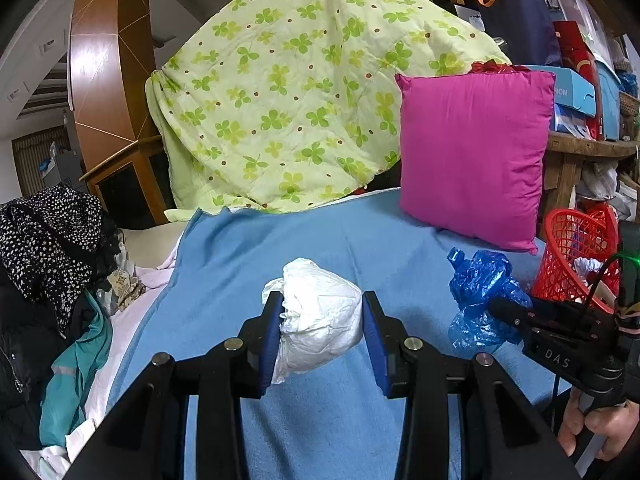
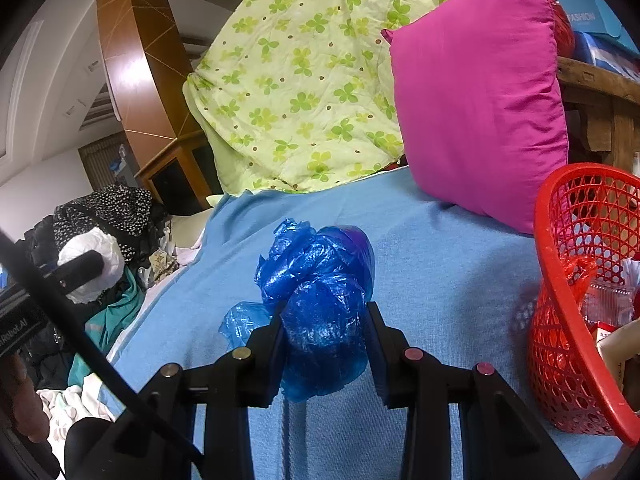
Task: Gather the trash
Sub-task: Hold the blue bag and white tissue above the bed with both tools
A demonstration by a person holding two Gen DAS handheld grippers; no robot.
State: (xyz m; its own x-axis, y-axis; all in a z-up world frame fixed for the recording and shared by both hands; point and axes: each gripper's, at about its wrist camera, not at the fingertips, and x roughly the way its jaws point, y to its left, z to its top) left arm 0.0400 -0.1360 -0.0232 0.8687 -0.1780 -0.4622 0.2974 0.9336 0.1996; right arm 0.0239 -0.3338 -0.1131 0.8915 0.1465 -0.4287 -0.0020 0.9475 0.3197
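My left gripper (image 1: 322, 312) is shut on a crumpled white plastic bag (image 1: 320, 312), held above the blue blanket (image 1: 340, 420). The same white plastic bag (image 2: 94, 270) shows at the left of the right wrist view, in the left gripper's fingers (image 2: 80, 266). My right gripper (image 2: 326, 316) is shut on a crumpled blue plastic bag (image 2: 320, 304), also held over the blue blanket (image 2: 440, 280). In the left wrist view the blue plastic bag (image 1: 480, 296) hangs at the right in the right gripper's fingers (image 1: 508, 308). A red mesh basket (image 2: 560, 320) with trash inside stands just right of it.
A magenta pillow (image 1: 472, 156) leans at the back right beside a green clover-print quilt (image 1: 288, 92). Piled clothes (image 1: 52, 260) lie off the blanket's left edge. A cluttered wooden shelf (image 1: 588, 148) stands behind the red basket (image 1: 576, 256). A person's hand (image 1: 600, 428) grips the right handle.
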